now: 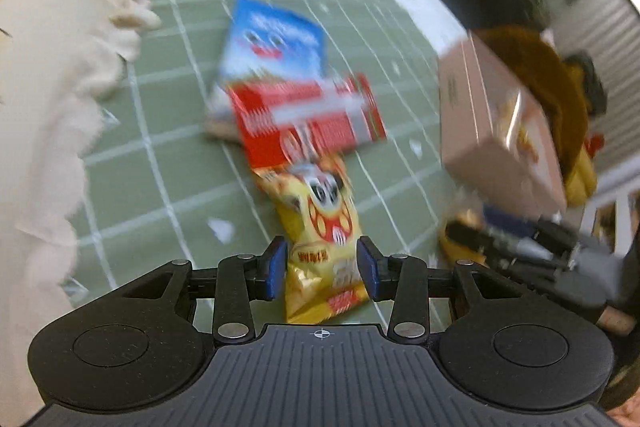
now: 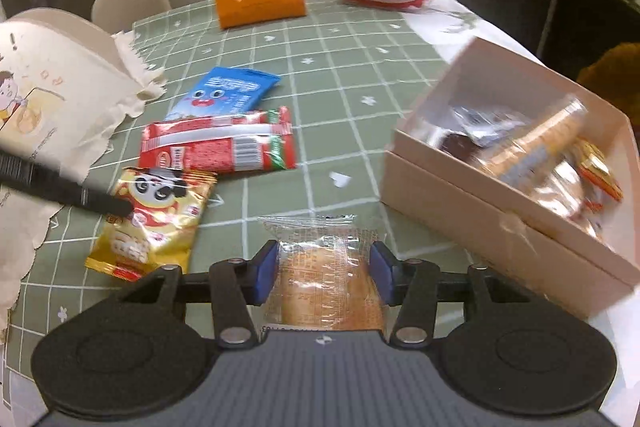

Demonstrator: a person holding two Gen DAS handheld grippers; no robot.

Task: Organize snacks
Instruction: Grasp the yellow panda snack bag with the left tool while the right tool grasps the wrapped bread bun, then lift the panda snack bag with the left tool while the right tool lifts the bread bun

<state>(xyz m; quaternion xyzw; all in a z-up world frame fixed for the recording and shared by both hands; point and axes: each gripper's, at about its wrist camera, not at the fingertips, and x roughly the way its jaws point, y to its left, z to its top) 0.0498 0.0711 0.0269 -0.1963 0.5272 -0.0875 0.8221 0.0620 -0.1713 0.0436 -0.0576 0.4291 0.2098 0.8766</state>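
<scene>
On a green checked counter [image 2: 360, 75], the right gripper [image 2: 324, 269] has its jaws around a clear-wrapped cake [image 2: 324, 283], seemingly clamped, beside the open snack box [image 2: 460, 195], while the left gripper [image 1: 322, 263] straddles a yellow panda packet [image 1: 320, 227], jaws apart; next, probably boxing the cake.

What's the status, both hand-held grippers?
Right hand-held gripper shut on clear-wrapped pastry, open box alongside. Left hand-held gripper straddles yellow panda packet, grip unclear. Nothing between pastry and box.
</scene>
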